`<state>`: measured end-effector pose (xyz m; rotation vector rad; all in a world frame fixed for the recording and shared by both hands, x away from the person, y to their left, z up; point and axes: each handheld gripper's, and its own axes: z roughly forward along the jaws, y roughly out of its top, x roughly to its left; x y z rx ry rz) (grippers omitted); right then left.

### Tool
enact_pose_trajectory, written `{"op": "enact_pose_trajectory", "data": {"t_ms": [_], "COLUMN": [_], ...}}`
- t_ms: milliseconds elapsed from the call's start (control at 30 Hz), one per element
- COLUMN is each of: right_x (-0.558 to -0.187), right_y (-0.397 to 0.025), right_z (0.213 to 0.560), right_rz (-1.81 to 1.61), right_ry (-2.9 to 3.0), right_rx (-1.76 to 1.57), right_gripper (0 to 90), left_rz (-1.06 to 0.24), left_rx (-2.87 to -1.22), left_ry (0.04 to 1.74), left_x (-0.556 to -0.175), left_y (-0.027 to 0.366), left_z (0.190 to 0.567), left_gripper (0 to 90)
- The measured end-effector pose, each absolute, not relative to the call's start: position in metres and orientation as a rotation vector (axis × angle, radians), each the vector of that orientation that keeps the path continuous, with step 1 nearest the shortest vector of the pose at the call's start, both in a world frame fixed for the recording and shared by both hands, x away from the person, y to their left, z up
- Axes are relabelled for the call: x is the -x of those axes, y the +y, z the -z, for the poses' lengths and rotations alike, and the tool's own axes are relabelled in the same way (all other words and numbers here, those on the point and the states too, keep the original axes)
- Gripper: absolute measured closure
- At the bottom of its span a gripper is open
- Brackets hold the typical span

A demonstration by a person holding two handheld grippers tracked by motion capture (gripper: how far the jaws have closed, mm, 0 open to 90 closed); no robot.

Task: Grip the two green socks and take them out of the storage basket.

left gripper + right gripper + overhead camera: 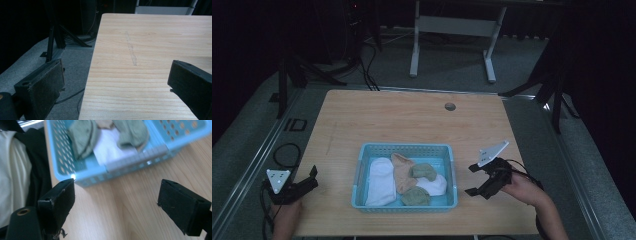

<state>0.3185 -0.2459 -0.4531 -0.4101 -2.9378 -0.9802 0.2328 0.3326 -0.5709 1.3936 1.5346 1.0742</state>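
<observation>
A light blue plastic basket (404, 146) sits on the wooden table (402, 117), near the front. It holds a white sock (381, 181), a peach sock (403, 172), two green socks (424, 171) (416, 196) and another white piece (435, 186). My right gripper (470, 179) hovers open just right of the basket, jaws pointing at it. In the right gripper view the right gripper (117, 195) faces the basket's wall (140, 152), with green socks (82, 135) inside. My left gripper (314, 177) is open at the table's front left edge. The left gripper (117, 82) holds nothing.
A round cable hole (450, 106) lies near the table's far edge. A white desk frame (452, 25) and black stand legs (292, 70) are on the floor beyond. The person's cream and black clothing (15, 170) is beside the basket in the right gripper view.
</observation>
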Motion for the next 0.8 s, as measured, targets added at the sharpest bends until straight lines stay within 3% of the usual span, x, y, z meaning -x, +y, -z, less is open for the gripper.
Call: {"op": "enact_pose_trajectory", "data": {"t_ms": [800], "right_x": [-0.32], "right_y": [-0.17], "right_z": [0.454], "right_rz": [0.875], "right_ry": [-2.971], "right_rx": [0.156], "right_gripper": [12.8], "left_rz": [-1.068], "left_rx": [-1.394], "left_ry": [1.53], "left_x": [-0.233], "left_y": [0.333], "left_z": [0.571], "left_gripper": [0.3]}}
